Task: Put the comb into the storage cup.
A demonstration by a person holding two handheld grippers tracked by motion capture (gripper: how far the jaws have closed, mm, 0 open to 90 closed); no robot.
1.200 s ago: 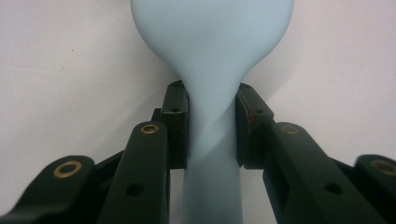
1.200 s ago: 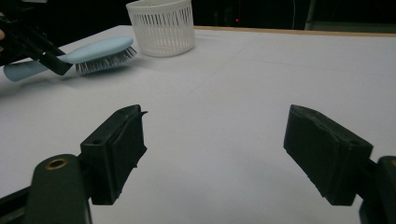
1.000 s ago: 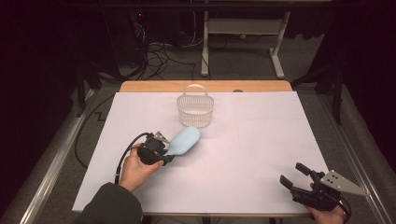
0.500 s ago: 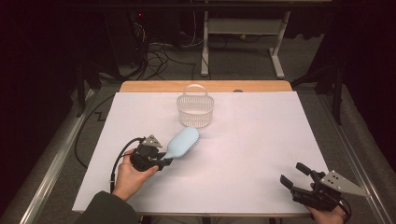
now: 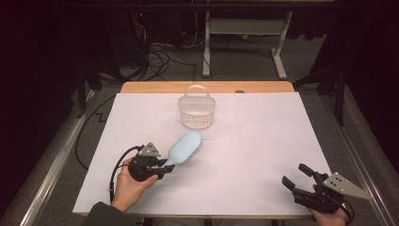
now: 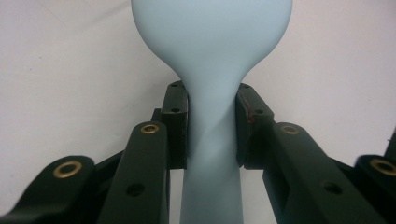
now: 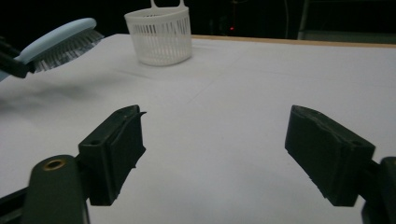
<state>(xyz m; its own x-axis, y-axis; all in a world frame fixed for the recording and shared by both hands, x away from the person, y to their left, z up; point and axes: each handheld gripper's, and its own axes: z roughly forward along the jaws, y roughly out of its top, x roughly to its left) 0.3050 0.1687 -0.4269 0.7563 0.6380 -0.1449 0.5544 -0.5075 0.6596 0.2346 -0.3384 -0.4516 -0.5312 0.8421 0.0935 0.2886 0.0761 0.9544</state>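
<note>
A light blue hairbrush hangs just above the white table, bristles facing right, its head toward the white basket. My left gripper is shut on its handle. In the left gripper view both pads press the narrow handle below the head. My right gripper rests near the front right corner, open. Its jaws have just been opening a little further, with nothing between them. From there the brush and the basket show far off.
The slotted basket with its loop handle stands at the back middle of the white sheet. A wooden table edge runs behind it. Cables and desk legs lie on the floor beyond.
My left hand has drawn back slightly toward the near left with the brush, which now angles more toward the basket. The right hand has stayed put.
</note>
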